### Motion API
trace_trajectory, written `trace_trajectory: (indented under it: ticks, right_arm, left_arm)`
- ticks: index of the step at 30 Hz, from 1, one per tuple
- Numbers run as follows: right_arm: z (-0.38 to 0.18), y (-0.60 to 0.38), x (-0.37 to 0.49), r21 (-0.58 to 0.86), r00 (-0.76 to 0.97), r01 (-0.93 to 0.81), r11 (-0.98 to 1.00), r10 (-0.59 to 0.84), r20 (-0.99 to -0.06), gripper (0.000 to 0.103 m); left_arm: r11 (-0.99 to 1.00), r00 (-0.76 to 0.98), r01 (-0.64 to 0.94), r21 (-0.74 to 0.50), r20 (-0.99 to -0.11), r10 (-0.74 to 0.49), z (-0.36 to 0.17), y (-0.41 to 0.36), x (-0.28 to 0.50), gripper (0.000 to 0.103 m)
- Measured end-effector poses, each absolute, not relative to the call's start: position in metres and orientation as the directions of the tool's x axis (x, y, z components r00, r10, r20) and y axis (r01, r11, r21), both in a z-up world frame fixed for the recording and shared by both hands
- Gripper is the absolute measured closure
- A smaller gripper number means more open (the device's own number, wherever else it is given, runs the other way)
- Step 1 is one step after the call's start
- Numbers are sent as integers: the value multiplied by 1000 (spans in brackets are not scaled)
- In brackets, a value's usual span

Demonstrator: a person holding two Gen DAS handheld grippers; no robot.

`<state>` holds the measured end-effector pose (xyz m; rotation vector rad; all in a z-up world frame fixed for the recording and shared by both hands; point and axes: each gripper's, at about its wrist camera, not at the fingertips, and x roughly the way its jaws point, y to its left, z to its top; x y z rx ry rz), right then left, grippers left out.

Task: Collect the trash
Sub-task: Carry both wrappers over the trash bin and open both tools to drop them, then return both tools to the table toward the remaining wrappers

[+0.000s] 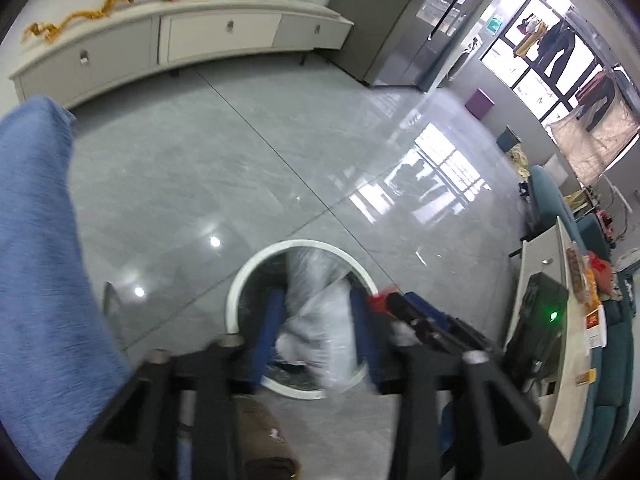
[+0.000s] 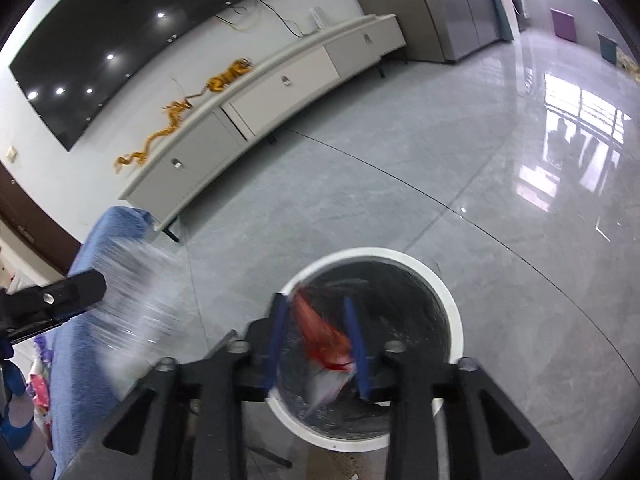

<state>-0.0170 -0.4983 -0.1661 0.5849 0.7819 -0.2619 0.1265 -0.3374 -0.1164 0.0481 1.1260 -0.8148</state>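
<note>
A round white-rimmed trash bin [image 1: 240,280] with a dark liner stands on the grey floor; it also shows in the right wrist view [image 2: 452,312]. My left gripper [image 1: 316,304] is over the bin, its blue fingers [image 1: 274,312] spread with a clear crumpled plastic bag [image 1: 320,320] blurred between them. My right gripper [image 2: 316,308] is over the bin too, fingers [image 2: 280,320] spread with a blurred red and white wrapper [image 2: 324,340] between them. The left gripper's body [image 2: 60,296] and the plastic bag [image 2: 132,292] show at the left of the right wrist view.
A blue cloth-covered seat [image 1: 36,240] is close on the left. A long white TV cabinet [image 1: 180,36] with a yellow dragon toy [image 1: 100,8] lines the wall. A low table [image 1: 560,280] with a black device and a teal sofa [image 1: 604,400] sit right.
</note>
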Motion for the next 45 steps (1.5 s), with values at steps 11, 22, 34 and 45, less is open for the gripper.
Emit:
trace_trajectory:
  ticks: [11, 22, 34, 45]
  right_arm:
    - [-163, -498, -27, 398, 678, 457, 795, -21, -735, 69]
    - [-101, -466, -43, 384, 743, 408, 828, -58, -666, 68]
    - [-15, -407, -65, 325, 819, 317, 891, -85, -567, 63]
    - [37, -346, -76, 272, 861, 217, 938, -53, -505, 60]
  left_arm:
    - [725, 204, 598, -341, -810, -549, -114, -330, 116, 49]
    - [732, 313, 628, -265, -775, -549, -64, -281, 78, 49]
    - [773, 452, 571, -276, -681, -576, -1, -170, 43, 48]
    - [825, 558, 477, -304, -620, -552, 22, -64, 14, 48]
